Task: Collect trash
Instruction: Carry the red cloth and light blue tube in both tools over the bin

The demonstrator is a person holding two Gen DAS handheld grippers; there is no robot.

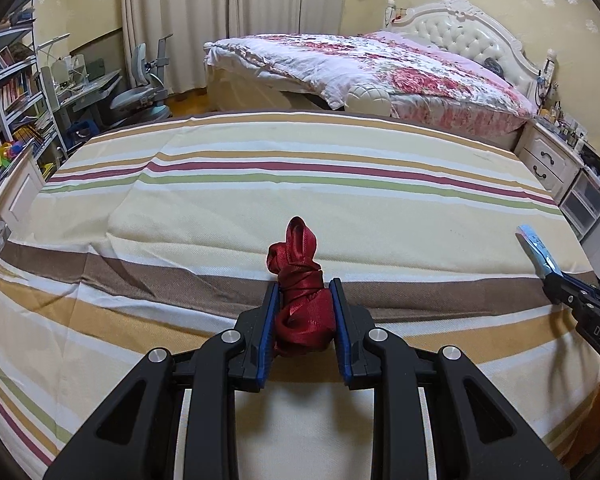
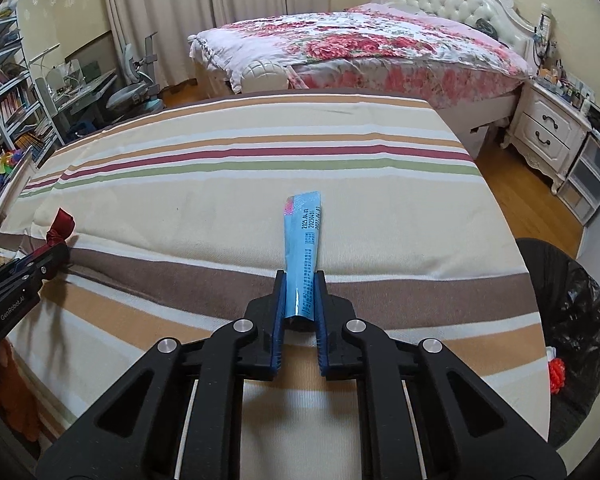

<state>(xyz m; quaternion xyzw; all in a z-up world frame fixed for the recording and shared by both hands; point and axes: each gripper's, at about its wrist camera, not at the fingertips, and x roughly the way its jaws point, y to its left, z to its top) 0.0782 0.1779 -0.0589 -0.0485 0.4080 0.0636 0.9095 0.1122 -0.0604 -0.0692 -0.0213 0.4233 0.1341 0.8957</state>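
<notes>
Gripping a knotted red ribbon (image 1: 300,300), the left gripper (image 1: 303,312) was clenched on its bulky lower half above the striped bedspread (image 1: 220,208), with the loop poking out toward twelve o'clock. The right gripper (image 2: 300,300) was clamped on the near end of a flat blue packet (image 2: 302,240), its far end pointing to twelve o'clock. Both looked light; the ribbon seemed soft and slippery, the packet thin and bendy, while the black-lined bin (image 2: 572,320) sat at about four o'clock in the right view.
</notes>
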